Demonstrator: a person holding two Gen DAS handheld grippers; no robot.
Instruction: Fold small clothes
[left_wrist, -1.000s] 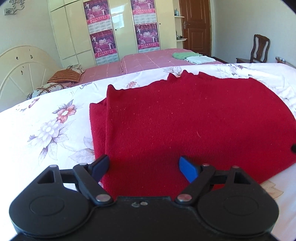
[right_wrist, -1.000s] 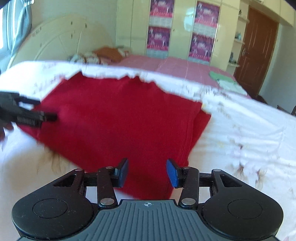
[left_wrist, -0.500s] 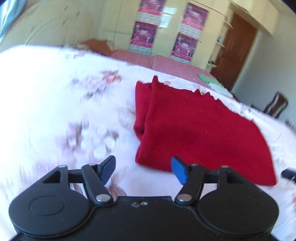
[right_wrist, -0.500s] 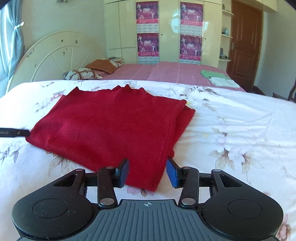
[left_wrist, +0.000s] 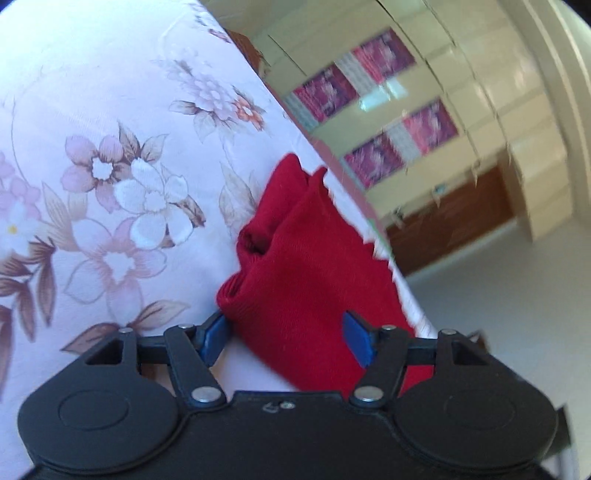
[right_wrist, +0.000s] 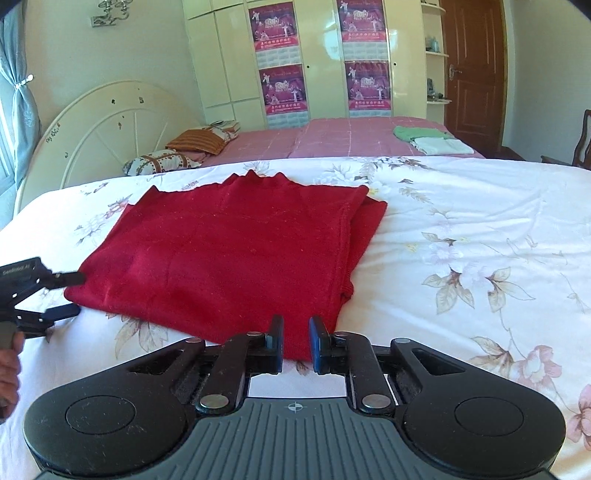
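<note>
A red knitted garment (right_wrist: 236, 254) lies folded flat on the floral bedsheet (right_wrist: 480, 229). My right gripper (right_wrist: 296, 345) sits at its near edge, jaws narrowed around the red hem between the blue pads. My left gripper (left_wrist: 286, 339) is open and tilted sideways, straddling the garment's left corner (left_wrist: 295, 288). It also shows in the right wrist view (right_wrist: 70, 295) at the garment's left corner, fingers apart above and below the edge.
A pink bed (right_wrist: 332, 140) lies behind with pillows (right_wrist: 199, 142) and a stack of green and white folded clothes (right_wrist: 432, 140). A white headboard (right_wrist: 110, 129) stands at the left, wardrobes and a brown door (right_wrist: 472, 62) at the back, a chair (right_wrist: 581, 144) at far right.
My left gripper has swung round to the garment's left corner and rolled sideways. My right gripper's jaws have narrowed onto the near hem.
</note>
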